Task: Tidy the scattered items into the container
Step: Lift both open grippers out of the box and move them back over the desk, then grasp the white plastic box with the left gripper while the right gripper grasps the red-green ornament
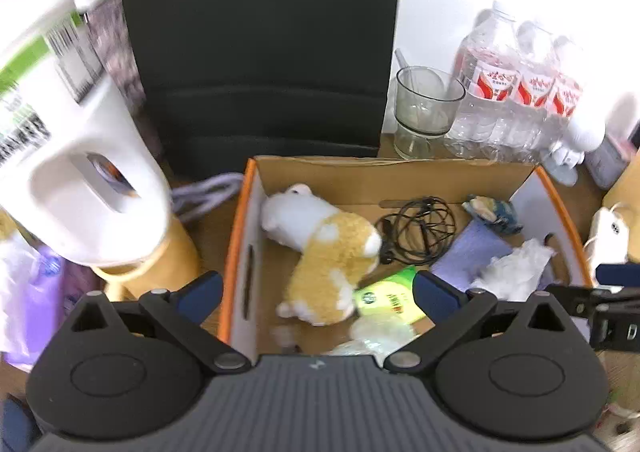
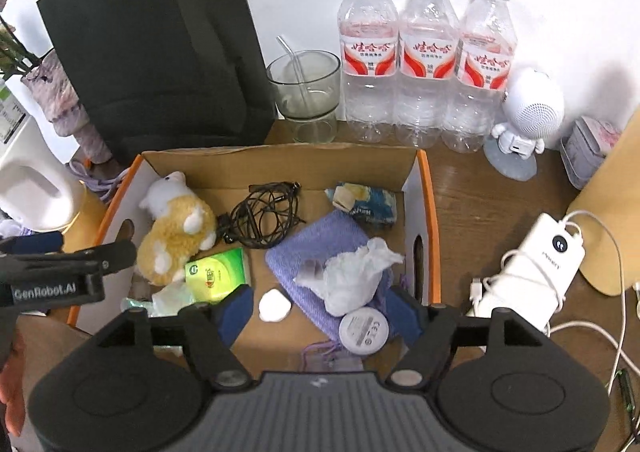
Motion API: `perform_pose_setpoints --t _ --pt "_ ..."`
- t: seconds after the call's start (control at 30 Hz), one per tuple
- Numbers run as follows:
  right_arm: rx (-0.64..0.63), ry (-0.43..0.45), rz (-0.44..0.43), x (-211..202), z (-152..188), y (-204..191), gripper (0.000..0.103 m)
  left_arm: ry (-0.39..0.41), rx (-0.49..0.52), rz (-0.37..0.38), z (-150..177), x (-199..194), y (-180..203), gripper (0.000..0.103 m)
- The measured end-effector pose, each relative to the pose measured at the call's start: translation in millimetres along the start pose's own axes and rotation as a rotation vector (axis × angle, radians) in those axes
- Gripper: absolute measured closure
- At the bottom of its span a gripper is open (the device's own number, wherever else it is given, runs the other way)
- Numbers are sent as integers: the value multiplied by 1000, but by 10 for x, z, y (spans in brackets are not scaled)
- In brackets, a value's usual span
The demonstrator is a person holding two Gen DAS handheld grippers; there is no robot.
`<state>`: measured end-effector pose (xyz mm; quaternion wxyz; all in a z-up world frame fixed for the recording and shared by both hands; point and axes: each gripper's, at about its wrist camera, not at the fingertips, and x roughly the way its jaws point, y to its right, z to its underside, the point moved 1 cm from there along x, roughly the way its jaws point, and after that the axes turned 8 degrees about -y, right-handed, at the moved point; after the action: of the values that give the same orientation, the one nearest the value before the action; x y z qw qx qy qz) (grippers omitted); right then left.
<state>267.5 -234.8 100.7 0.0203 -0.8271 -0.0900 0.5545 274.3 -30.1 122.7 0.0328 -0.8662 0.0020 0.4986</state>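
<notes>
Both claws hang above the open cardboard box with orange edges (image 2: 428, 187), nothing between the jaws of either. My left claw (image 1: 318, 290) stands wide, over the left half of the box; my right claw (image 2: 324, 312) stands fairly wide, over the near right corner. Neither holds anything.

Contents of the box, left to right: white-and-tan plush hamster (image 2: 176, 228), coiled black earphone cable (image 2: 264, 215), green tissue packet (image 2: 216, 272), small white pebble-shaped case (image 2: 274, 304), lilac knitted pouch (image 2: 320, 244) with crumpled white tissue (image 2: 352, 276) on top, round white disc (image 2: 364, 330) at the pouch's near end, blue-and-yellow snack wrapper (image 2: 366, 201) at the far right.

Judgement: a drop-off step looks finished; most loose items are in.

Outside the box, on the brown wooden surface (image 2: 472, 211): white power bank wrapped in its white cable (image 2: 540, 264), to the right. This appears to be the next candidate. The right claw is nearest; the move calls for swinging right, clearing the box wall, and closing across the bank's narrow sides without snagging the cable loops.
</notes>
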Motion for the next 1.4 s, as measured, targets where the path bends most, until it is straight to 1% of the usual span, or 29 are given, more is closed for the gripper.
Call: perform_pose_setpoints --t 0.07,0.13,0.2,0.27,0.4,0.53,0.6,0.67,0.7,0.73,0.77,0.83,0.87,0.9,0.93,1.0,1.07,1.13,1.2,1.23,1.3,1.33,1.4 --pt "-3 26 10 3 95 -21 29 53 34 -38 101 -44 35 0" --pt "-15 49 16 10 179 -50 28 101 41 -78 209 -78 65 0" --pt "-25 88 26 10 251 -74 28 140 29 -80 301 -110 62 0" --pt "-35 163 34 -18 338 -94 28 188 5 -75 404 -154 53 0" --pt "-74 317 39 -81 575 -139 27 345 -32 -74 660 -259 42 0" --pt "-79 446 7 -142 845 -116 27 466 -49 -61 949 -352 33 0" --pt "-58 497 -32 -181 1021 -79 25 493 -63 -48 1123 -410 30 0" --pt "-1 498 -106 -219 1278 -28 25 508 -90 -20 1392 -502 -20 0" --pt "21 489 -138 -246 1418 -11 25 508 -103 5 1547 -551 -52 0" --pt "45 499 -159 -289 1588 1 25 514 -118 36 1721 -604 -76 0" --pt "54 537 -172 -358 1828 1 24 523 -129 65 1909 -646 -95 0" --pt "52 596 -150 -457 2225 -39 17 541 -126 96 2239 -701 -104 0" --pt "49 621 -133 -487 2410 -51 15 542 -113 101 2353 -707 -91 0" --pt "52 636 -128 -498 2585 -44 13 532 -83 107 2456 -700 -62 0" --pt "57 631 -130 -495 2675 -26 13 519 -43 115 2517 -686 -20 0" --pt "39 630 -115 -487 2802 14 14 516 34 139 2538 -671 91 0" --pt "40 663 -50 -513 2836 68 14 540 83 151 2486 -651 221 0" --pt "84 672 25 -528 2787 157 14 547 141 168 2374 -607 416 0" --pt "148 649 43 -505 2668 310 14 519 210 188 2238 -529 646 0" --pt "179 647 46 -486 2615 397 14 498 245 214 2157 -479 768 0" --pt "206 627 70 -442 2550 542 16 477 309 244 2040 -378 991 0" --pt "219 614 88 -417 2515 604 17 469 346 250 1991 -319 1093 0" --pt "239 591 95 -366 2492 721 21 460 402 237 1926 -190 1263 0"
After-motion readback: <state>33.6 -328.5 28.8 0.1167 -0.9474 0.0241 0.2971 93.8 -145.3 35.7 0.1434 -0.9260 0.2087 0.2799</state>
